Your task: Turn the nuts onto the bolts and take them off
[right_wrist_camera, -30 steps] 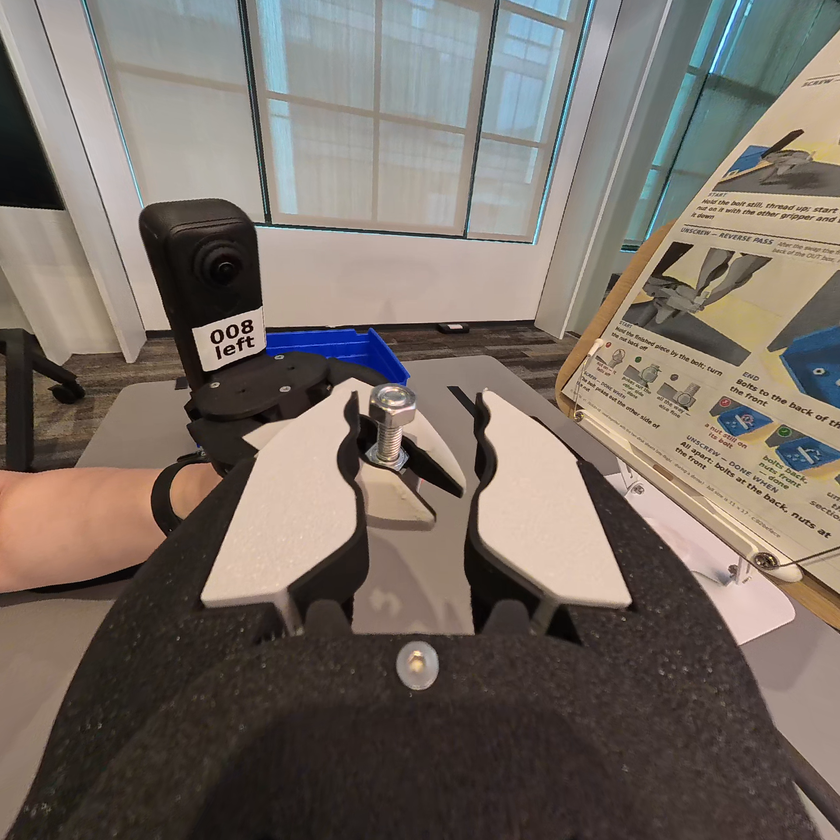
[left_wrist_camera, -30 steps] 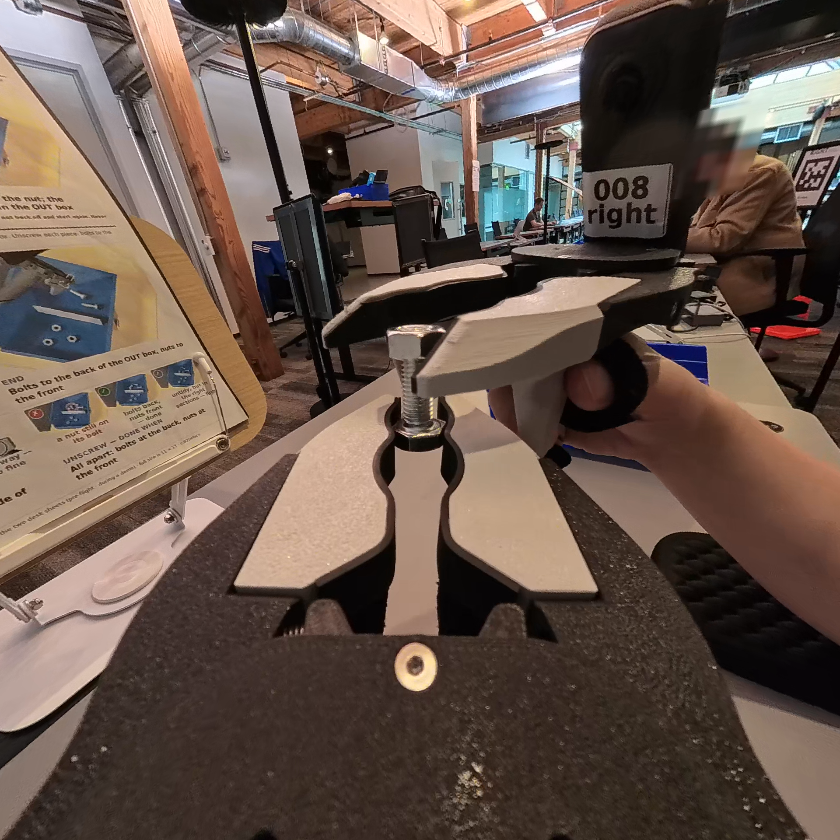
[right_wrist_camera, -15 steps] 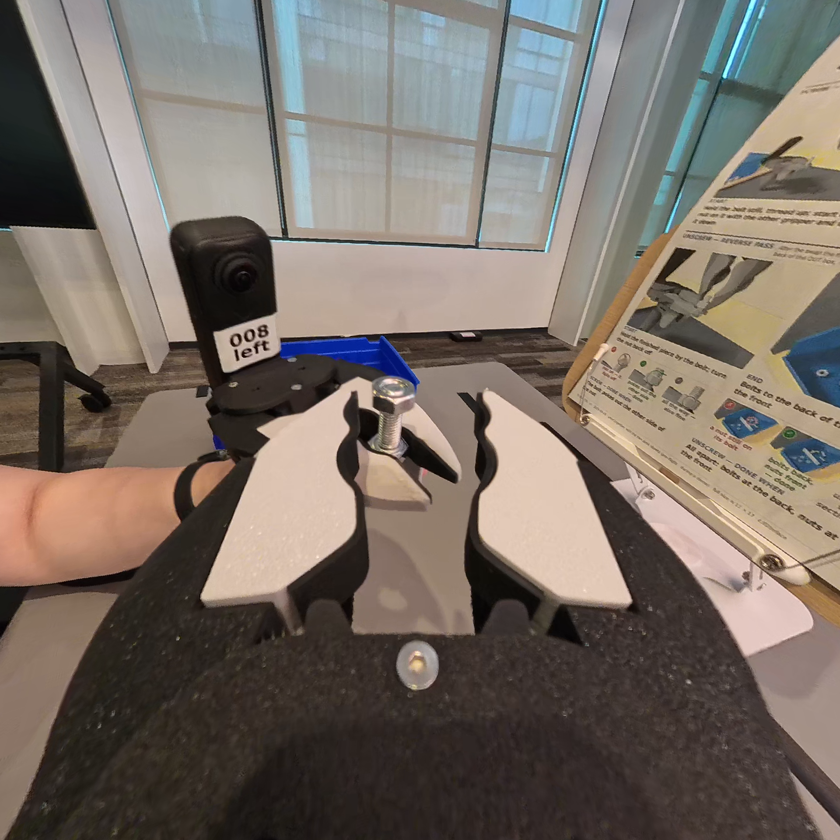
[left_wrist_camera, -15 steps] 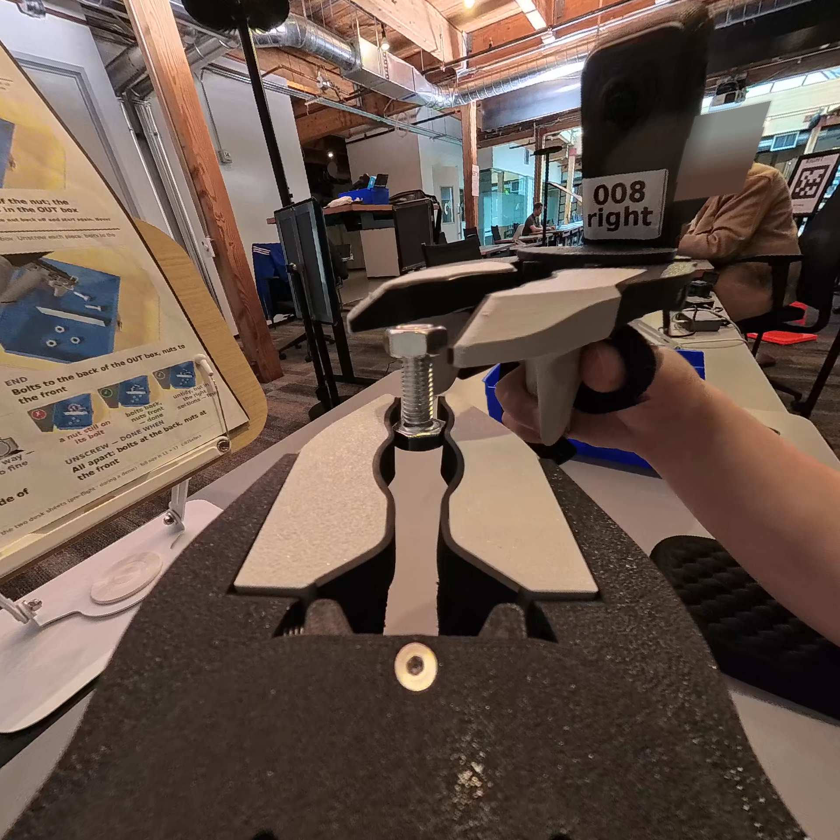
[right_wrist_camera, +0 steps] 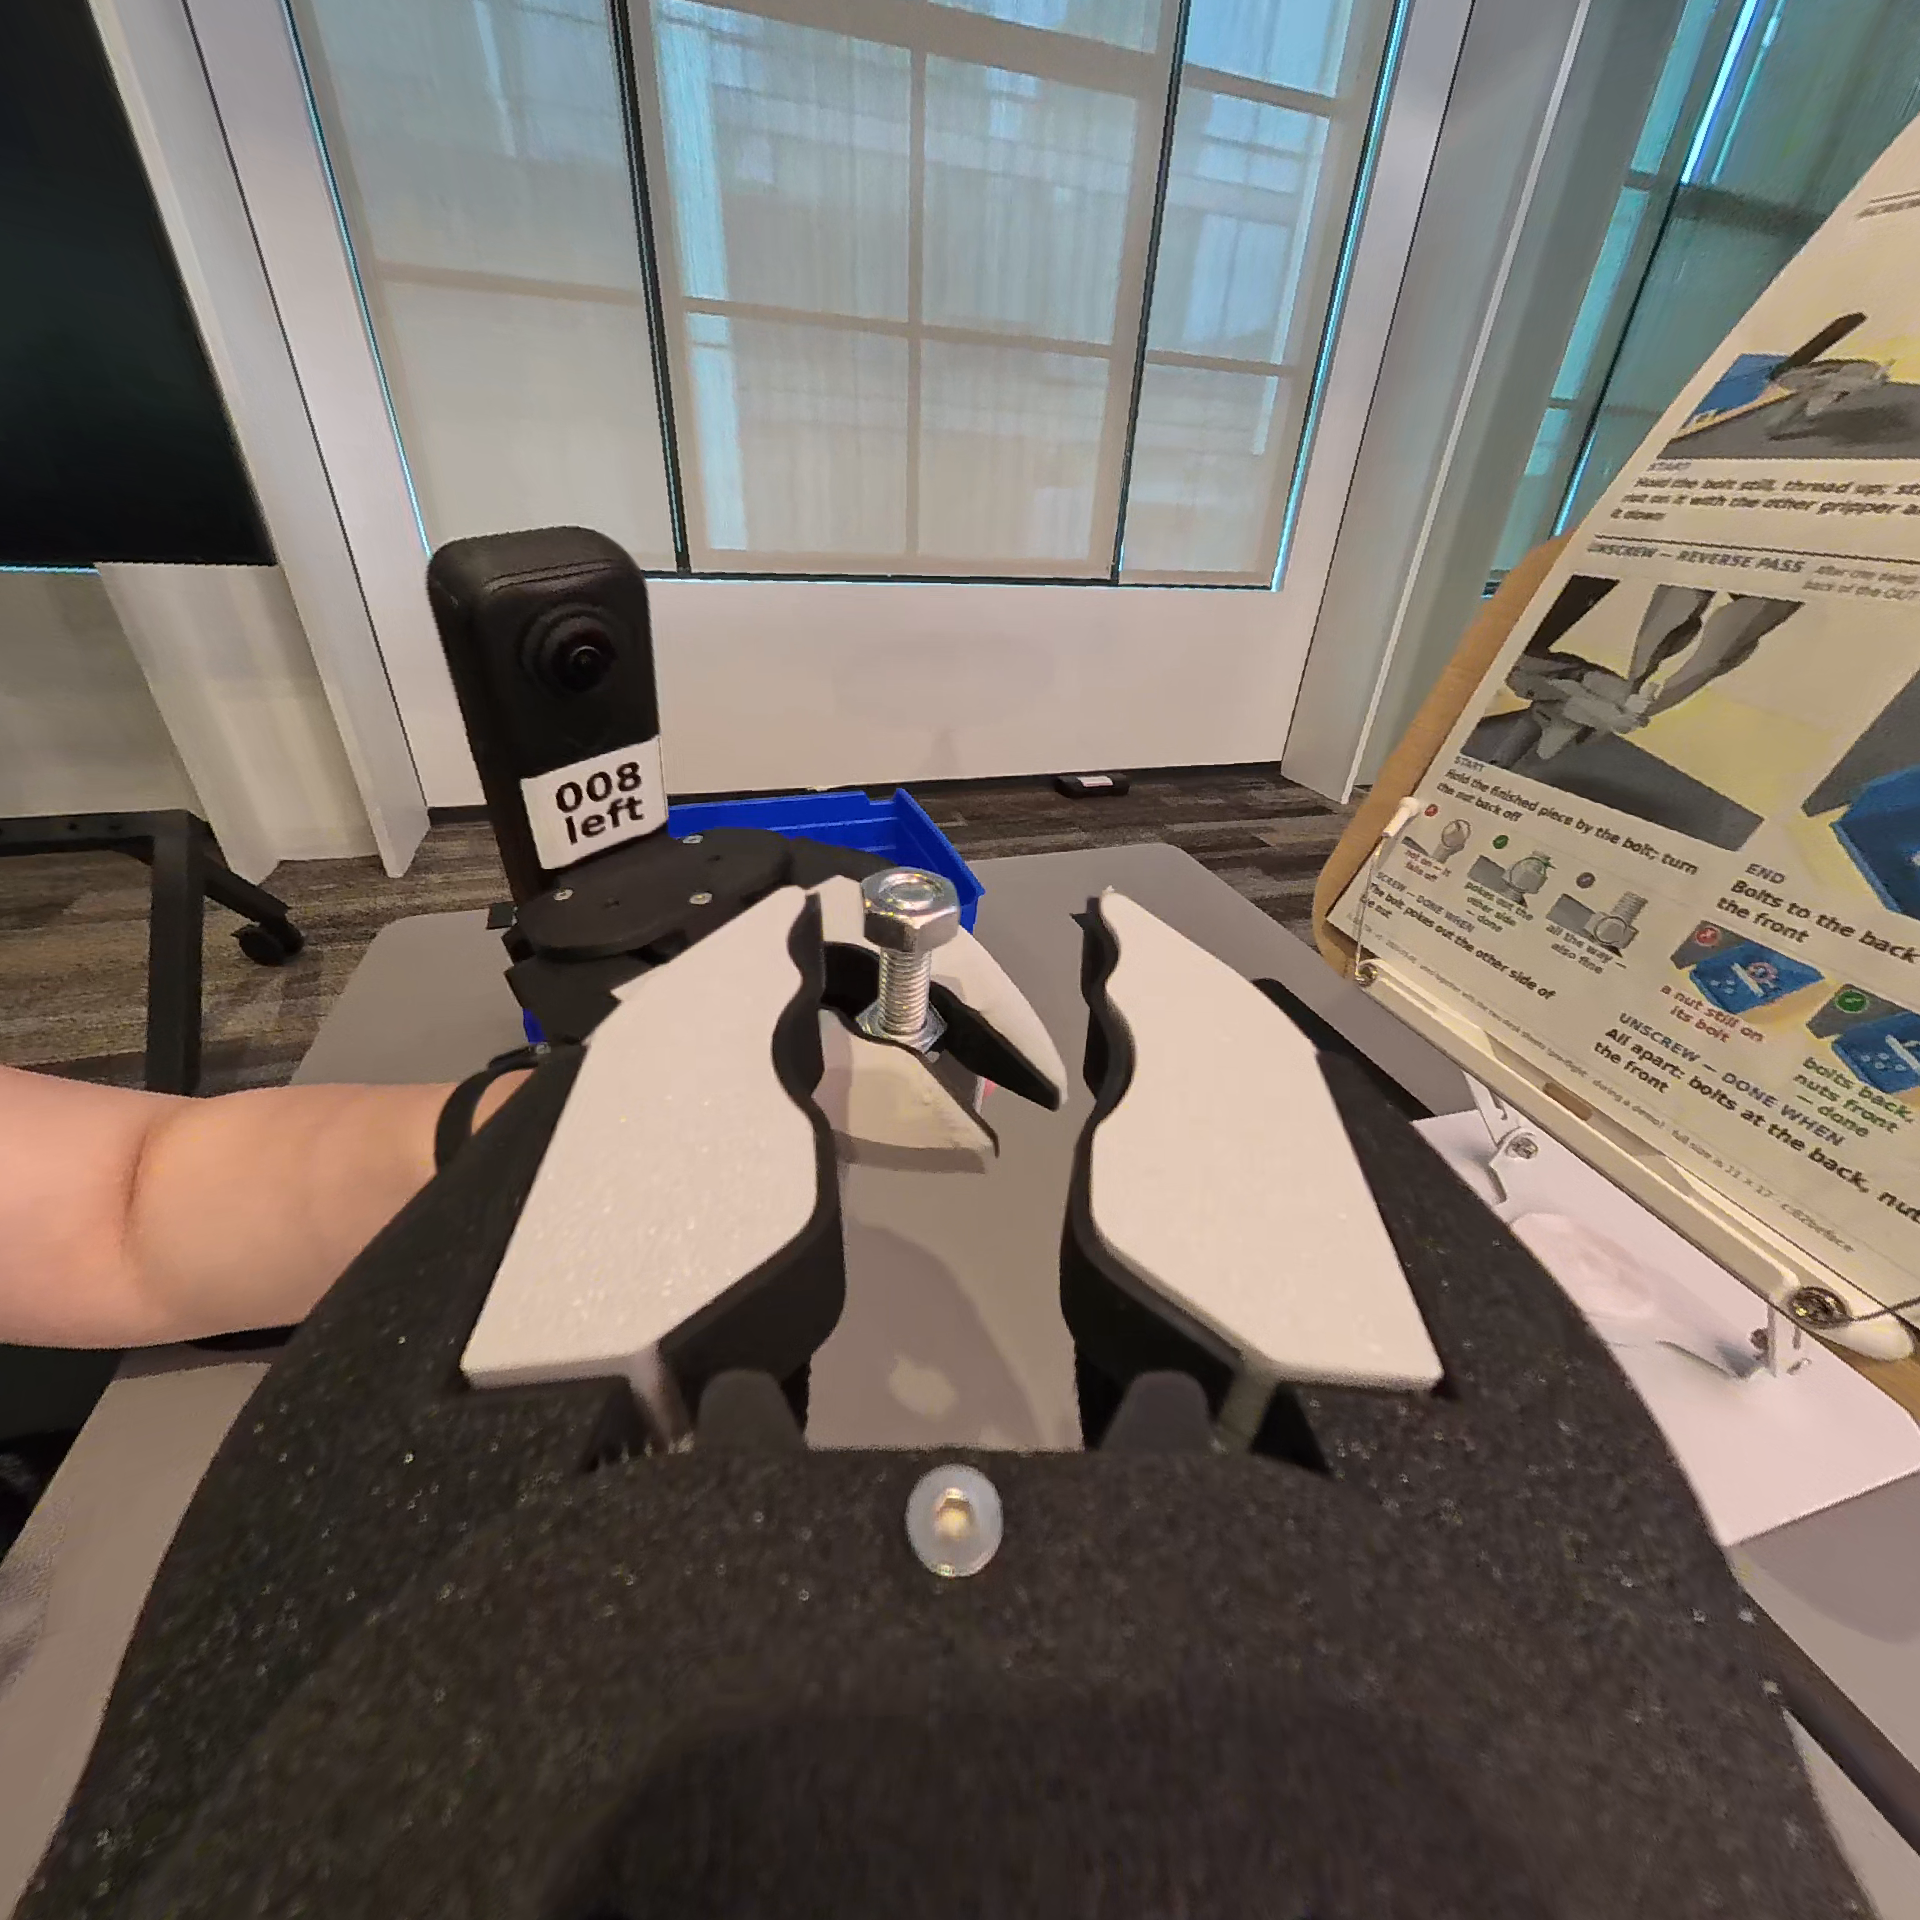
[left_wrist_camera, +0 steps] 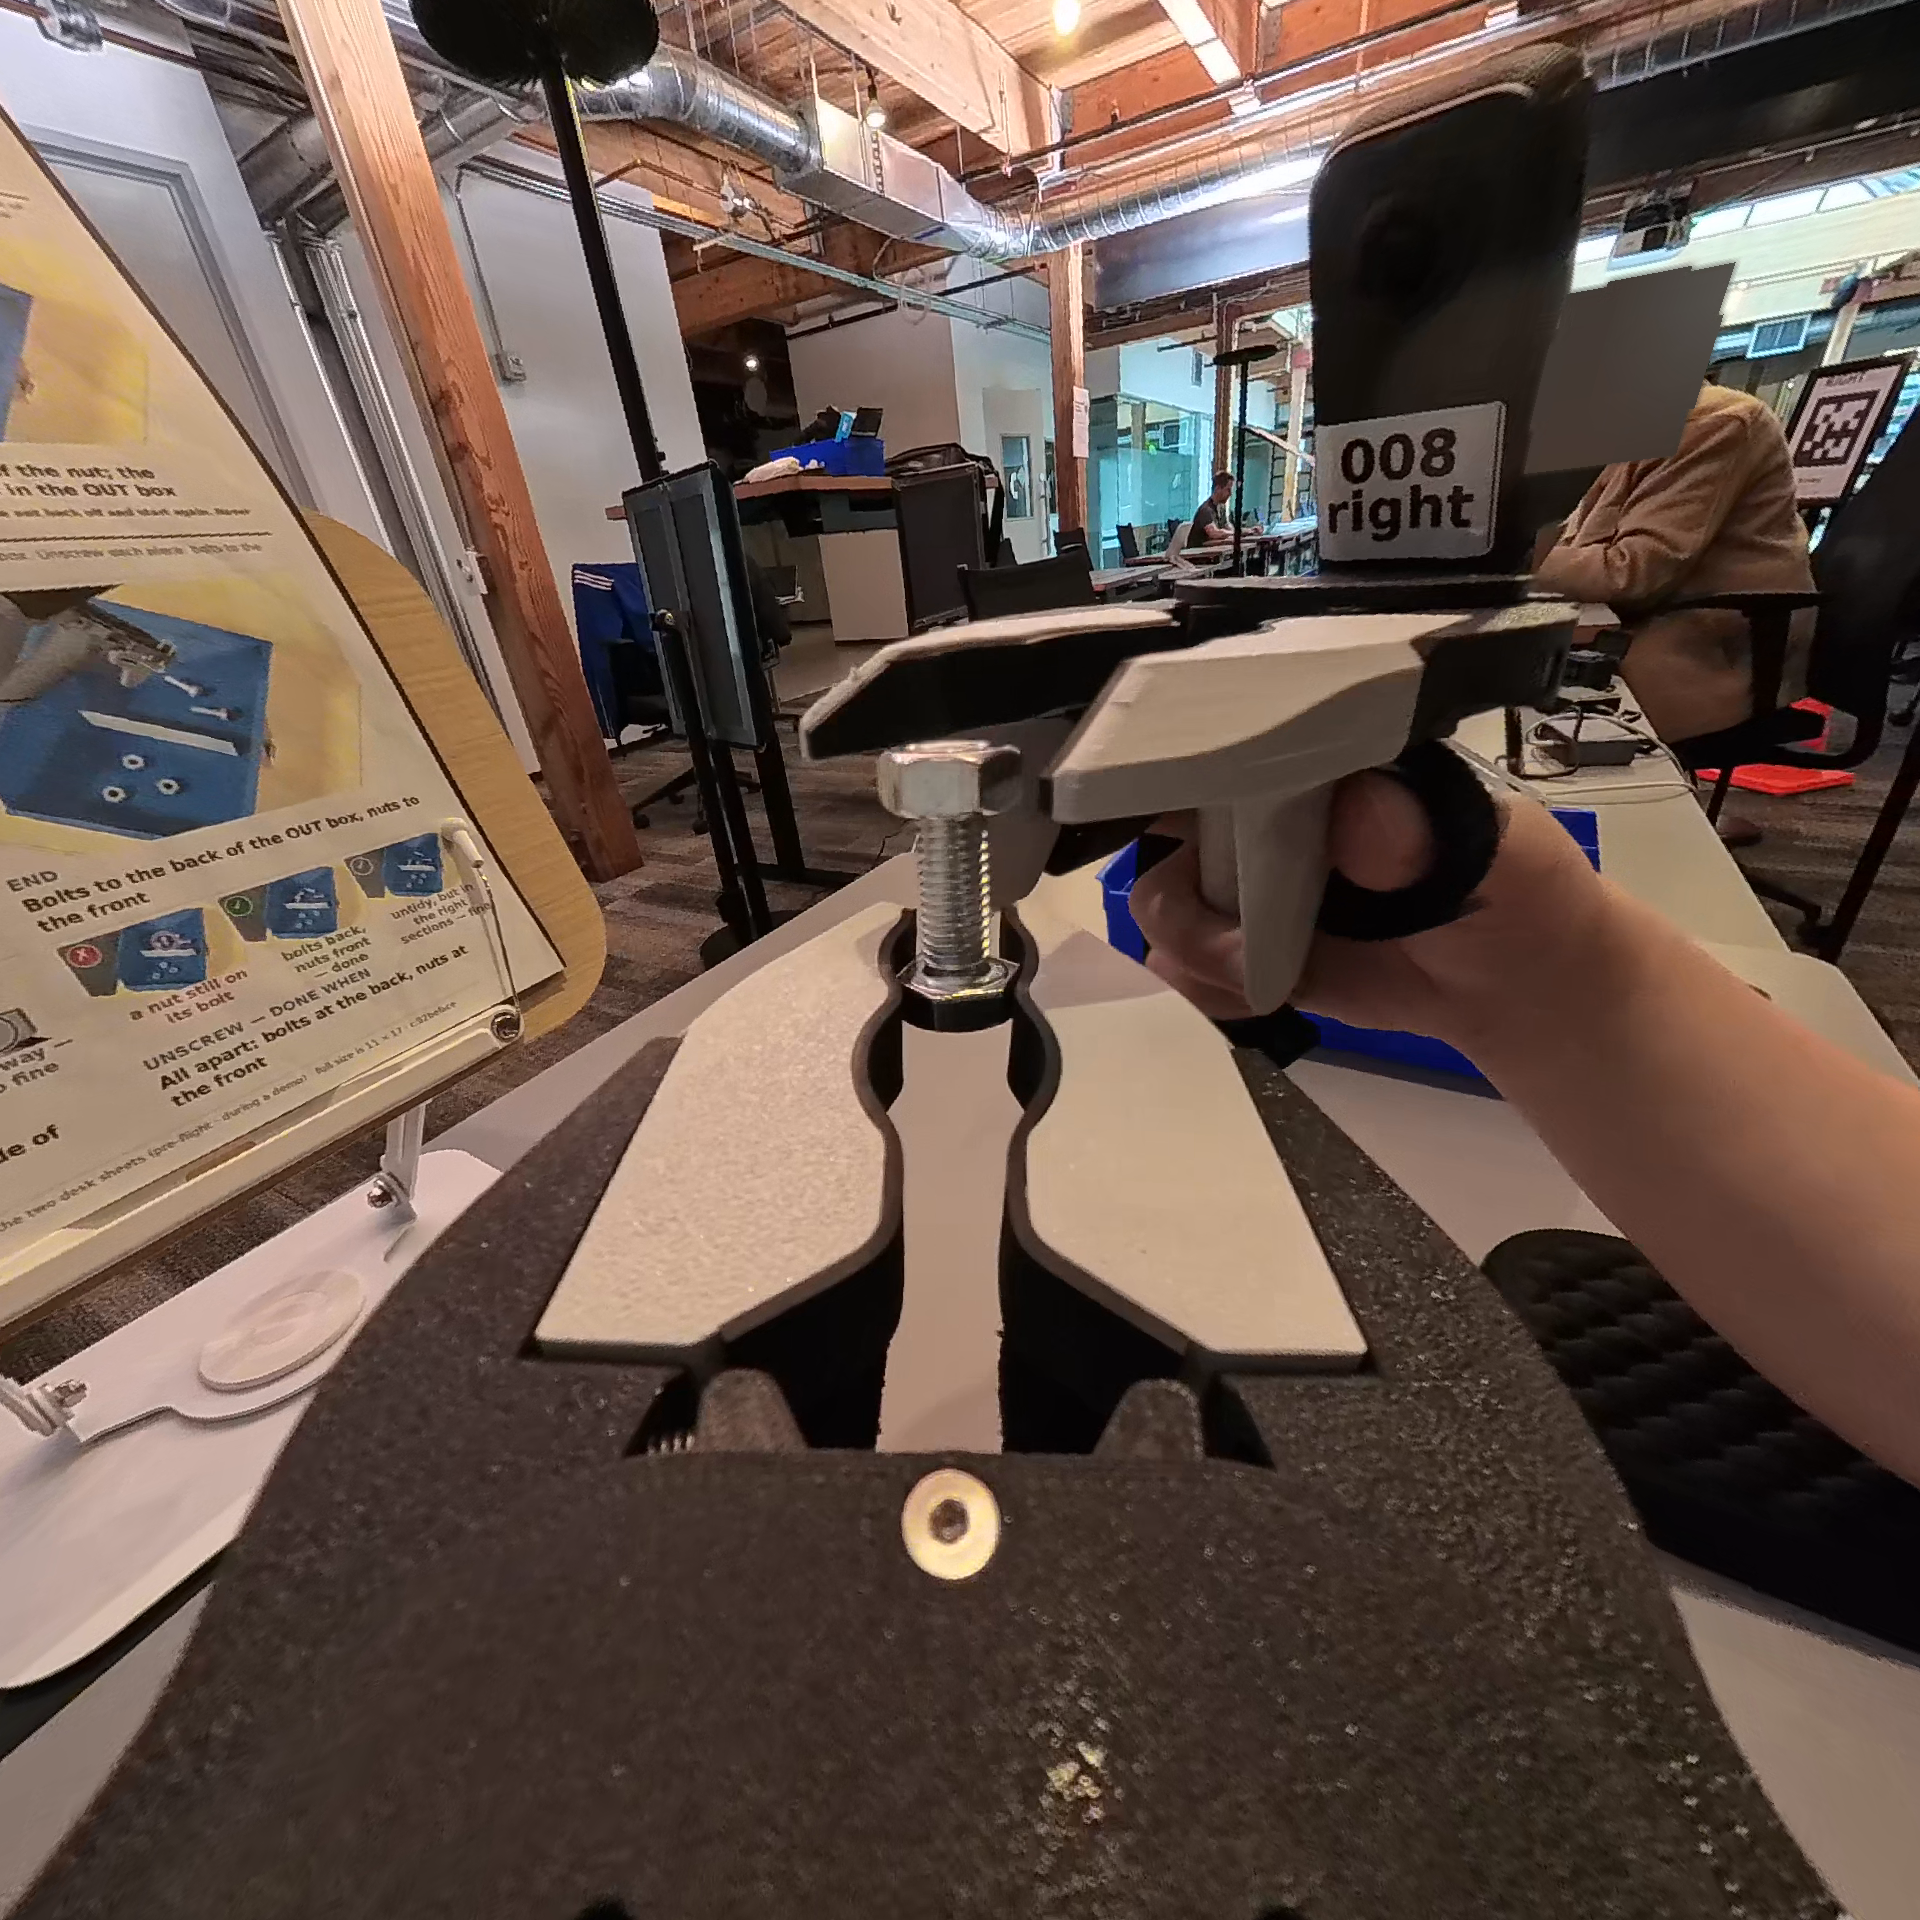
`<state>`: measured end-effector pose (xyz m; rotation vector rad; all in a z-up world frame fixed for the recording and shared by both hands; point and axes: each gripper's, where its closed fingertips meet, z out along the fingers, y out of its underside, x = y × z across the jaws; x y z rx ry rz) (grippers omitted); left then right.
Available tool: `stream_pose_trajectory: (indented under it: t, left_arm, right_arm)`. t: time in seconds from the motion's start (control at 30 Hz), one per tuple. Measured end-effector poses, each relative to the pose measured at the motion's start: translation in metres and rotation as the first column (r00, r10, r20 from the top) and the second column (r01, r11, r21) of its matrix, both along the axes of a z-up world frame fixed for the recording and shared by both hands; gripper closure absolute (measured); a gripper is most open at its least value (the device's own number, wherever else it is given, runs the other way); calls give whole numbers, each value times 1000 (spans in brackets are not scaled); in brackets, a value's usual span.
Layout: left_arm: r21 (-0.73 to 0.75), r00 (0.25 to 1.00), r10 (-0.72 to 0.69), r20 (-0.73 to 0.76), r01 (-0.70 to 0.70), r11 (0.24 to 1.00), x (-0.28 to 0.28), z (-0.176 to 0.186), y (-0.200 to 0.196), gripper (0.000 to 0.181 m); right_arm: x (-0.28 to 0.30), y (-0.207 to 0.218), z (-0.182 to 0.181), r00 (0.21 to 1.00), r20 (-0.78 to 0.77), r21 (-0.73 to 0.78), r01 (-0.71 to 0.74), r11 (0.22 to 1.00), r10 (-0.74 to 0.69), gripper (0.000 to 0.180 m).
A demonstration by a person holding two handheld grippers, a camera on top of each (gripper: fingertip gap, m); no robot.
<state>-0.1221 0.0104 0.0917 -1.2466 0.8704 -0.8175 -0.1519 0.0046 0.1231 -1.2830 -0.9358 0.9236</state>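
A silver bolt (left_wrist_camera: 948, 862) stands head up with a hex nut (left_wrist_camera: 954, 982) low on its thread. My left gripper (left_wrist_camera: 954, 940) is shut on the nut, which sits in the notch near its fingertips. My right gripper (left_wrist_camera: 940, 750) comes in from the right, level, with its jaws open on either side of the bolt head. In the right wrist view the bolt (right_wrist_camera: 906, 961) stands just inside the left finger (right_wrist_camera: 707, 1049) of my right gripper (right_wrist_camera: 951, 914). The nut (right_wrist_camera: 900, 1029) is clamped in my left gripper (right_wrist_camera: 1003, 1107).
A slanted instruction board (left_wrist_camera: 208, 831) stands at the table's left, and it shows in the right wrist view (right_wrist_camera: 1714, 883). A blue bin (left_wrist_camera: 1382, 1039) (right_wrist_camera: 831, 821) lies behind the grippers. A black mat (left_wrist_camera: 1714, 1403) lies under the forearm. A person (left_wrist_camera: 1683, 582) sits at a far desk. My two grippers' fingertips are within a few centimetres of each other.
My right gripper has risen a little and pulled slightly to the right, staying open around the bolt head. My left gripper still holds the nut and bolt in place.
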Motion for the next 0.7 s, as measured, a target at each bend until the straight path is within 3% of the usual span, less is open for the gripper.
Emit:
stream_pose_trajectory:
  t: [0.7]
  left_arm:
    - [11,998,44,44,-44,999,-15,12,4,166]
  right_arm:
    - [-8,-3,-2,999,34,15,-8,1000,7,131]
